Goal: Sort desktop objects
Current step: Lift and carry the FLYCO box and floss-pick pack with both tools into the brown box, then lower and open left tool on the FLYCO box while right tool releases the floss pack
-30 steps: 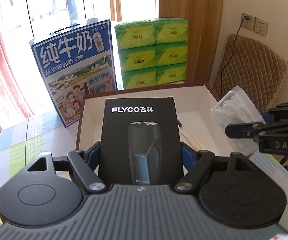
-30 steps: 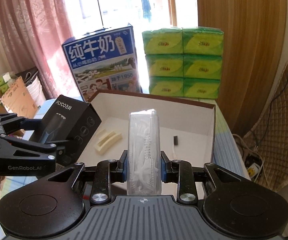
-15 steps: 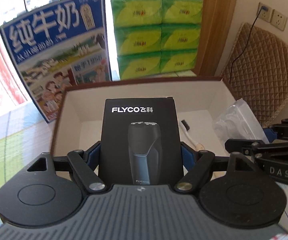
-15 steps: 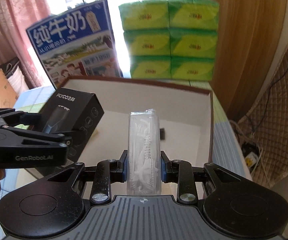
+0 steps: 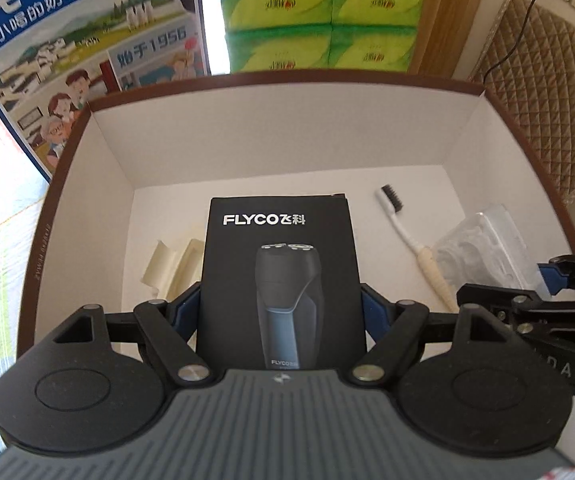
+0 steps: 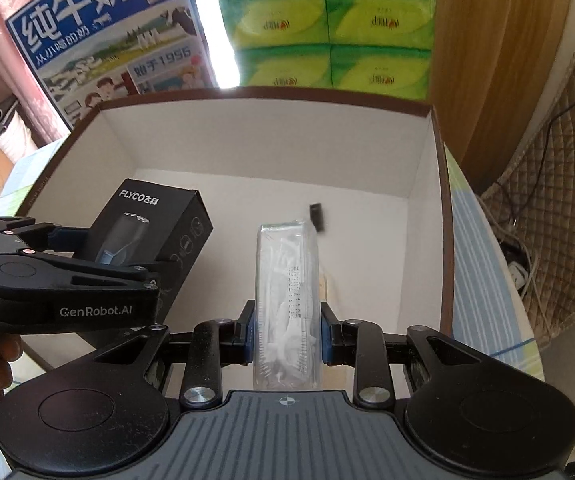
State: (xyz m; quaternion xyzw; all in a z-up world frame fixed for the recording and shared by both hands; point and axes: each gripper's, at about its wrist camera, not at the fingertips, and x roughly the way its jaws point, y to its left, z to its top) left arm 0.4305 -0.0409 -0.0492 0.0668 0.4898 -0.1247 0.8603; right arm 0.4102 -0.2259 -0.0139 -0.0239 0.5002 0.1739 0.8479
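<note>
1. the left claw (image 5: 281, 312) was clamped on the black shaver box (image 5: 281, 280), held over the open carton (image 5: 271, 136).
2. the right claw (image 6: 287, 340) was clamped on a clear packet (image 6: 287, 280) beside it.
3. each was best lowered clear of the brush (image 5: 407, 240) and foam pieces (image 5: 175, 268), then released flat.

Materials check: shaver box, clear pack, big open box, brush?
Shaver box: matte black printed cardboard, going by its folded edges.
Clear pack: glossy transparent plastic; white pieces show through.
Open box: paperboard, likely; matte white inside, brown rim.
Brush: white, probably plastic handle with dark bristles; the ribbed cream grip could be rubber.
</note>
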